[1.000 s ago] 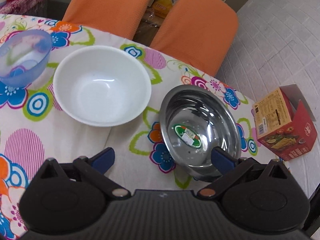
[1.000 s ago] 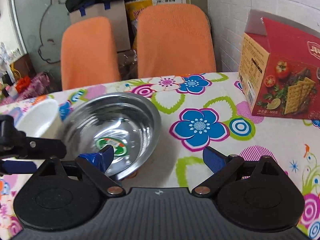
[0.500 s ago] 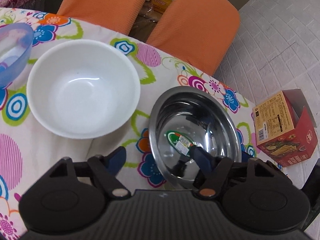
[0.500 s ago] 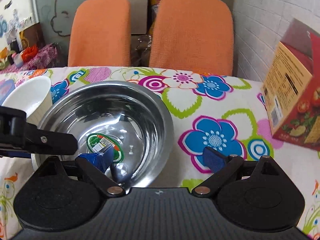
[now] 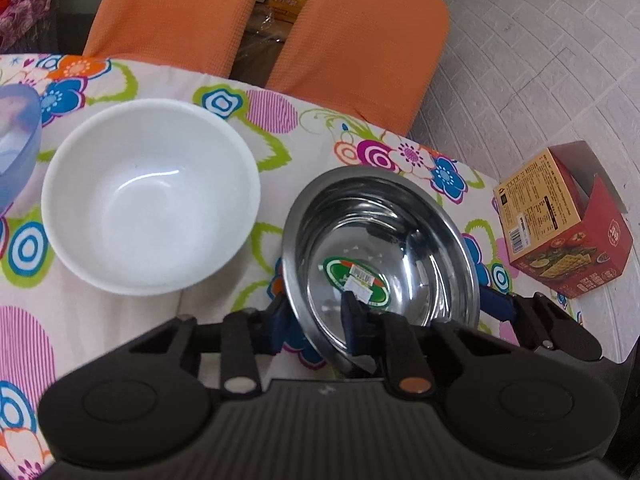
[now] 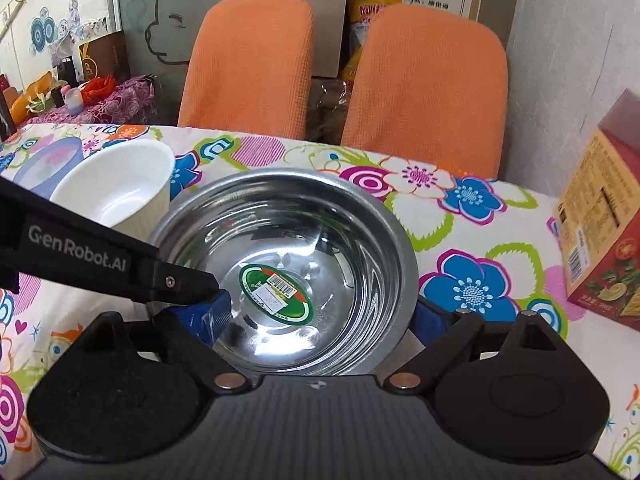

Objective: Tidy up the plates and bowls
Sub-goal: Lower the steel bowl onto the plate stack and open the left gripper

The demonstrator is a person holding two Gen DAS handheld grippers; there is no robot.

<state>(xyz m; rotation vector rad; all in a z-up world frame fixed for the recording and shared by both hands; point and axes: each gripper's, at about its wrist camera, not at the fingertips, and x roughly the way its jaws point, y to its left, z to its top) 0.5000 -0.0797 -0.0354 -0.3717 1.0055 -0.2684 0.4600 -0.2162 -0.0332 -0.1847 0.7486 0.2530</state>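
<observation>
A steel bowl (image 5: 380,240) (image 6: 288,240) with a green sticker inside sits on the flowered tablecloth. My left gripper (image 5: 314,322) is shut on its near-left rim, one blue pad inside the bowl and one outside. In the right wrist view the left gripper (image 6: 208,292) reaches in from the left. My right gripper (image 6: 322,320) is open, and the bowl's near part lies between its widely spread fingers (image 5: 496,308). A white bowl (image 5: 152,200) (image 6: 116,188) stands just left of the steel one. Further left is a translucent blue bowl (image 5: 16,156) (image 6: 52,160).
A red and tan cracker box (image 5: 560,232) (image 6: 600,248) stands at the table's right end beside a white brick wall. Two orange chairs (image 5: 176,12) (image 5: 360,40) are pushed against the far table edge. Bags and boxes are stacked behind them.
My left gripper moved right onto the steel bowl and closed from wide open onto its rim. My right gripper moved forward, so the bowl now sits between its open fingers.
</observation>
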